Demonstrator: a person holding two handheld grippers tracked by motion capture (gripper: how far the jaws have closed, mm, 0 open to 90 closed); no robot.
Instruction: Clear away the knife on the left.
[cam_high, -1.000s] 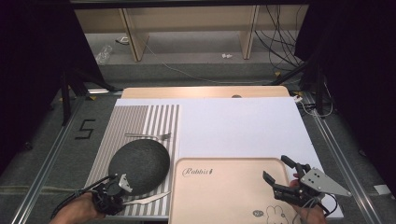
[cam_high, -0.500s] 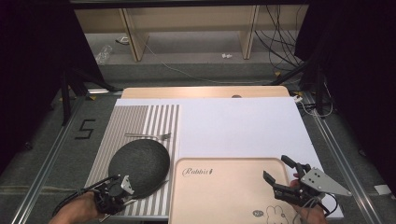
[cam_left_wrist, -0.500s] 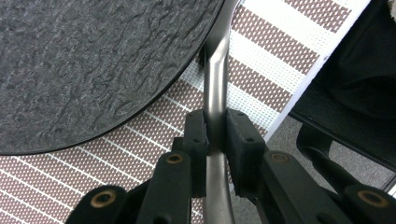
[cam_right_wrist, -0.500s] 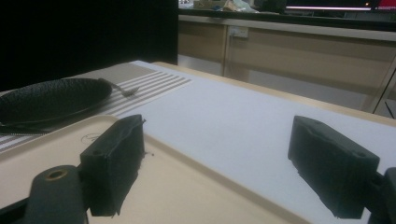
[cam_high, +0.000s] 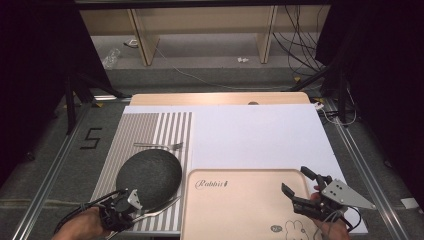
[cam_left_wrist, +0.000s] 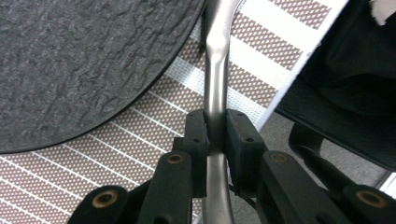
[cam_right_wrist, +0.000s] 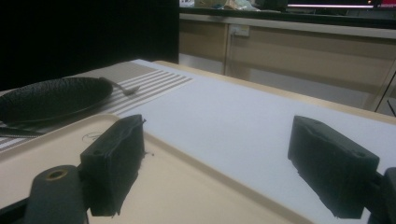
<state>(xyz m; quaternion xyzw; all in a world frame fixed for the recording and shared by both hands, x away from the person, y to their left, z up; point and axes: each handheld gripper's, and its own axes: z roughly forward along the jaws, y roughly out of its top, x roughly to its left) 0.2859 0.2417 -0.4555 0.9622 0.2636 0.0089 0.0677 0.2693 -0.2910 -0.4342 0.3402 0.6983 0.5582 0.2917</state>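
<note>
Closing left gripper (cam_left_wrist: 215, 140) fingers, now clamping spoon handle (cam_left_wrist: 215, 70)

Grey carpet floor (cam_high: 55, 165), wooden shelving (cam_high: 200, 30), dark surroundings

High view above table's near side facing forward-down, left gripper view close over striped mat (cam_left_wrist: 154, 126), right gripper view low across tray (cam_right_wrist: 196, 186), all sharing plate (cam_high: 148, 172)
</note>
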